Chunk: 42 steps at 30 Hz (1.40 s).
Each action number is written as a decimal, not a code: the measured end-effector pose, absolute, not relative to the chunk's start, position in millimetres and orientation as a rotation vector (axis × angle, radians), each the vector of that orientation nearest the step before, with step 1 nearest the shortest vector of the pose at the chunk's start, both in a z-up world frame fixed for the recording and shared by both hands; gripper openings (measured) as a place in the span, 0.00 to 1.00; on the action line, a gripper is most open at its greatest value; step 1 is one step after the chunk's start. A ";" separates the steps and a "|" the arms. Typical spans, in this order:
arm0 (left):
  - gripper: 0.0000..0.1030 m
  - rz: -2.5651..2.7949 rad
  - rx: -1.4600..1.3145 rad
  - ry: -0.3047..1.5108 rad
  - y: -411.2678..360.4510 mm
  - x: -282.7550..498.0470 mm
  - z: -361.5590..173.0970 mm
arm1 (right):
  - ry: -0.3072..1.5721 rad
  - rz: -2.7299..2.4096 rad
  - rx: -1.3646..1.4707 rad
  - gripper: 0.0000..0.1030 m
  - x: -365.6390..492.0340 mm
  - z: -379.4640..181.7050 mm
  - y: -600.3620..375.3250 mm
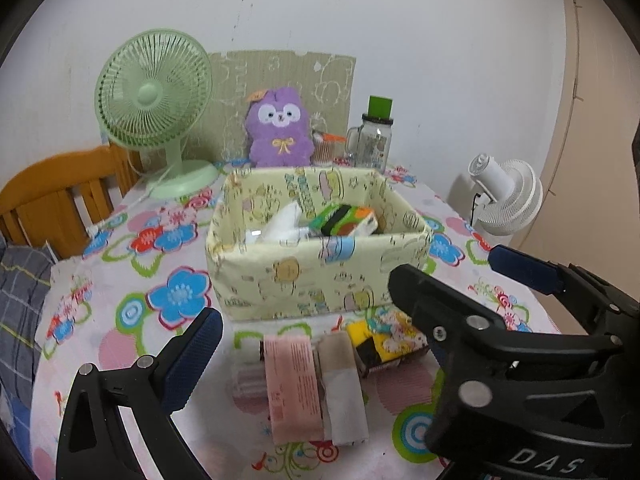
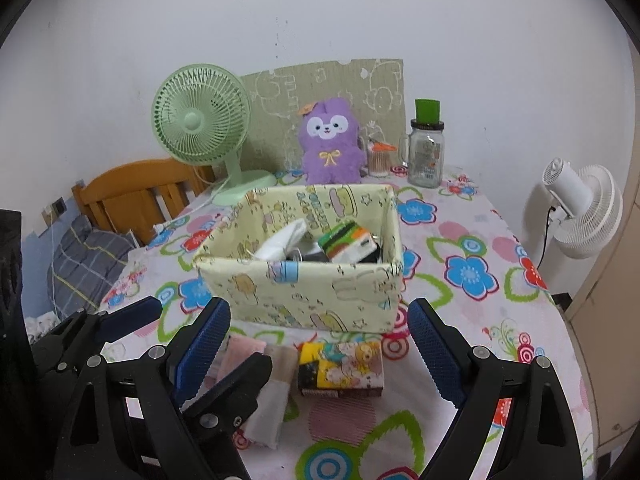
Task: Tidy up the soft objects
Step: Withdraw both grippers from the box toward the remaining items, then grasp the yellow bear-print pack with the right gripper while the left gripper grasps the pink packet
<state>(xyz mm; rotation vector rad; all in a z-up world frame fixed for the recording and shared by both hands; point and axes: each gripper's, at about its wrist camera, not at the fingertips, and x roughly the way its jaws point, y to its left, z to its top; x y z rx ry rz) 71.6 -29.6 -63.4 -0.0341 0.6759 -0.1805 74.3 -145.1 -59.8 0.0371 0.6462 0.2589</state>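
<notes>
A pale yellow fabric box [image 1: 304, 284] [image 2: 304, 292] stands mid-table and holds a white cloth [image 1: 282, 222] [image 2: 280, 240] and a green-orange striped pack [image 1: 344, 220] [image 2: 346, 242]. In front of it lie a pink folded piece [image 1: 294, 384] [image 2: 240, 350], a beige and white one [image 1: 344, 388] [image 2: 272, 396] and a yellow cartoon tissue pack [image 1: 384, 338] [image 2: 340, 366]. My left gripper [image 1: 304, 344] is open above the pink and beige pieces. My right gripper [image 2: 320, 348] is open over the yellow pack and also shows at the right of the left wrist view.
A purple plush [image 1: 280, 128] [image 2: 330, 140], a green fan [image 1: 154, 108] [image 2: 202, 124], a glass jar with a green lid [image 1: 370, 136] [image 2: 426, 148] and a small cotton-swab cup [image 1: 324, 148] [image 2: 378, 160] stand at the table's back. A white fan [image 2: 580, 212] and a wooden chair [image 1: 60, 200] flank the table.
</notes>
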 end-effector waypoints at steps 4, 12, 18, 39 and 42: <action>1.00 -0.174 -0.036 0.693 -29.4 69.0 -72.3 | 0.655 0.264 0.033 0.89 70.5 -67.5 -146.9; 1.00 -0.165 -0.040 0.719 -27.1 64.3 -85.0 | 0.680 0.260 0.040 0.89 68.4 -80.9 -151.5; 1.00 -0.158 -0.037 0.734 -26.6 63.6 -93.8 | 0.706 0.255 0.045 0.89 70.0 -91.9 -152.9; 0.96 -0.099 -0.018 0.814 -14.3 84.4 -124.6 | 0.796 0.240 0.023 0.89 93.0 -124.8 -143.5; 0.92 -0.071 -0.007 0.819 -11.5 88.8 -128.0 | 0.811 0.228 0.023 0.89 98.3 -129.7 -143.4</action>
